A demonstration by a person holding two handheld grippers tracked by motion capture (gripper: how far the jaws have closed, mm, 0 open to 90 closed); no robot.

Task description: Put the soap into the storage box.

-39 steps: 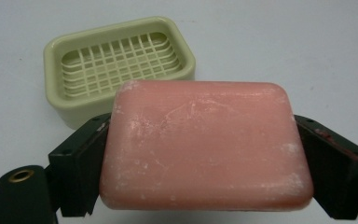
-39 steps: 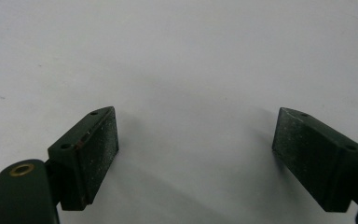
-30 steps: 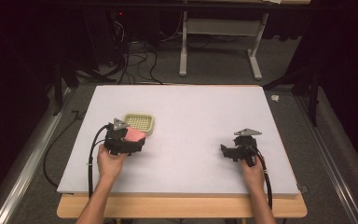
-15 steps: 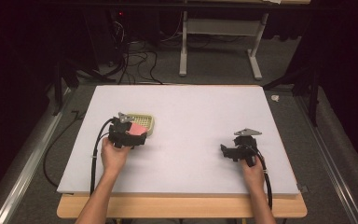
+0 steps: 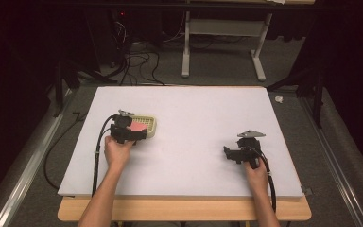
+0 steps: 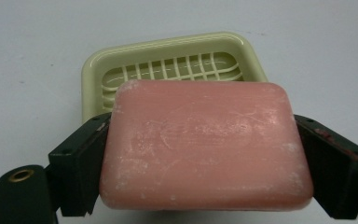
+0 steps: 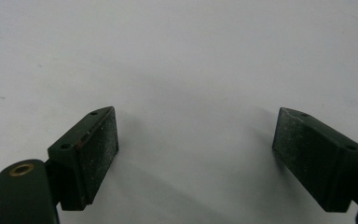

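Left hand-held gripper (image 6: 205, 154): clamped on pink soap (image 6: 205, 144), over the dish (image 6: 168, 51).
Right hand-held gripper (image 7: 196, 158): jaws wide apart, holding nothing, above the tabletop (image 7: 177, 56).

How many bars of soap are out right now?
1. The pink soap bar is clamped in the left gripper, just in front of the yellow-green soap dish. The right gripper holds nothing.

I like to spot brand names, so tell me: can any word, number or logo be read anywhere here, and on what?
None can be read.
Pink soap bar, held in the left claw: a faint pressed mark on its top face, too worn and blurred to read.
Pale green soap dish: plain, only a grid of ribs.
Right claw and white table: no writing.
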